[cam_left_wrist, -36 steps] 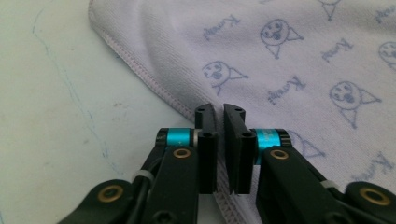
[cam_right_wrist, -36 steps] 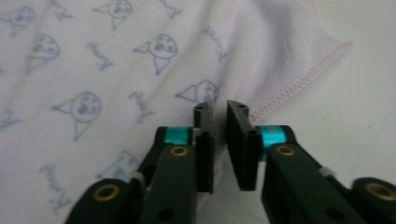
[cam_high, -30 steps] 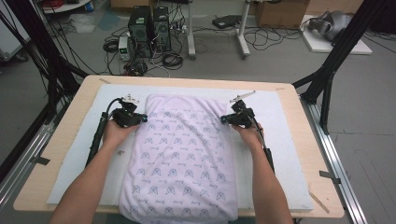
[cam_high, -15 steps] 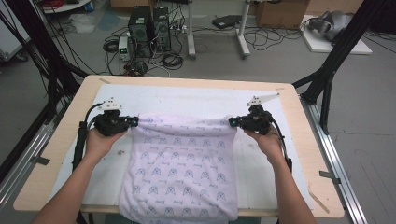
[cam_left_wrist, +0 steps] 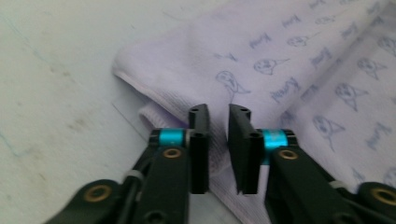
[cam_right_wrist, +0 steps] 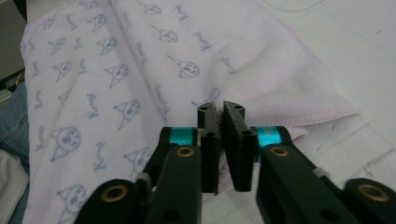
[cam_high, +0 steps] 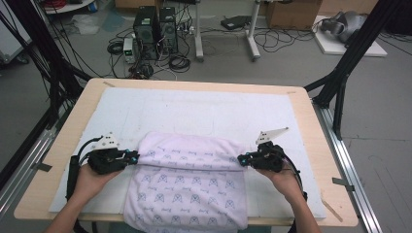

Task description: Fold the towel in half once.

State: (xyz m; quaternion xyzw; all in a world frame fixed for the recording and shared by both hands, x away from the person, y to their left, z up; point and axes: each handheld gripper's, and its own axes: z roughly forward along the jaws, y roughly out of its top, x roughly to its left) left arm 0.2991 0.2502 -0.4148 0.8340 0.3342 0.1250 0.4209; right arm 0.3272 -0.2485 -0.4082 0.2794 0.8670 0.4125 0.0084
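Observation:
A pale lilac towel (cam_high: 189,189) printed with small blue cartoon faces lies on the near half of the white mat (cam_high: 194,109), and its near end hangs over the table's front edge. The top layer is folded back toward me, with the fold line running between the two grippers. My left gripper (cam_high: 135,156) is at the fold's left end, its jaws (cam_left_wrist: 218,116) narrowly apart with the towel's (cam_left_wrist: 289,60) hemmed edge pinched between them. My right gripper (cam_high: 241,160) holds the right end, its jaws (cam_right_wrist: 219,112) nearly together on the towel's (cam_right_wrist: 140,70) edge.
The mat covers a wooden table (cam_high: 63,145) with metal rails along both sides. Black frame poles (cam_high: 340,82) stand at the far corners. Computers and cables (cam_high: 155,29) sit on the floor beyond. The mat's far half is bare.
Both grippers have moved toward me with the towel's far edge, folding it over the near part. They first spread apart and pulled the edge taut.

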